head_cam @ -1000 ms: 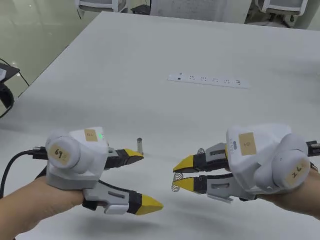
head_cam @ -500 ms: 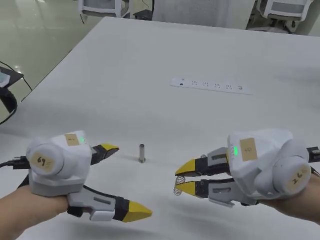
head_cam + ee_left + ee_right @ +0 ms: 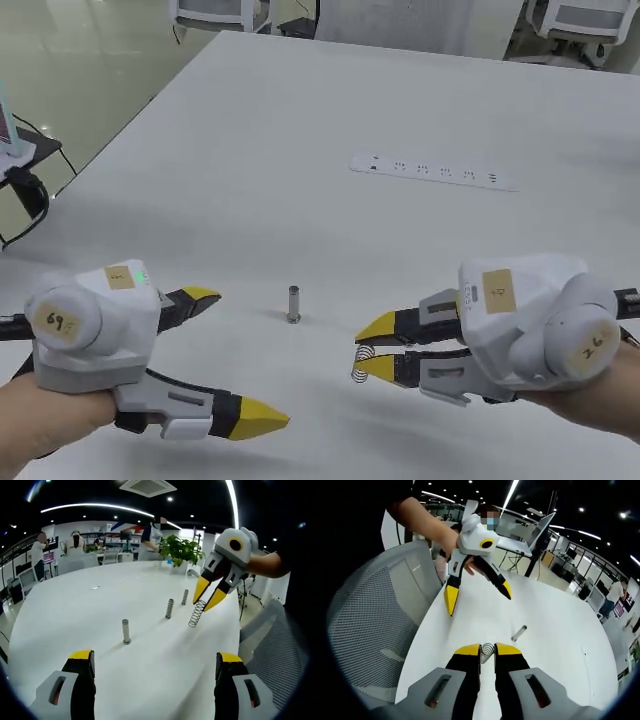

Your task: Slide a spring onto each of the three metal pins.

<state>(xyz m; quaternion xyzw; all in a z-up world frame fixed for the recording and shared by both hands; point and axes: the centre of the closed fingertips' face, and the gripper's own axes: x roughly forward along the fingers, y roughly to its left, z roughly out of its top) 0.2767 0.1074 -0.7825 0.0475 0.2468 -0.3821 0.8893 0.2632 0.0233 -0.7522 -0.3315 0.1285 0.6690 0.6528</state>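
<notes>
A bare metal pin stands upright on the white table, between my two grippers. My left gripper is open wide, its yellow tips apart, left of the pin. My right gripper is shut on a small coil spring, which hangs from its tips just right of the pin. In the left gripper view, the bare pin is nearest, and two further pins carry springs. In the right gripper view, the spring sits between my shut jaws, with the pin ahead.
A white power strip lies flat farther back on the table. Grey mesh chairs stand at the table's near edge. A potted plant stands beyond the far end. People sit at distant desks.
My left gripper has drawn back to the left, away from the bare pin, which now stands in the open. The right gripper has barely moved and still holds the spring.
</notes>
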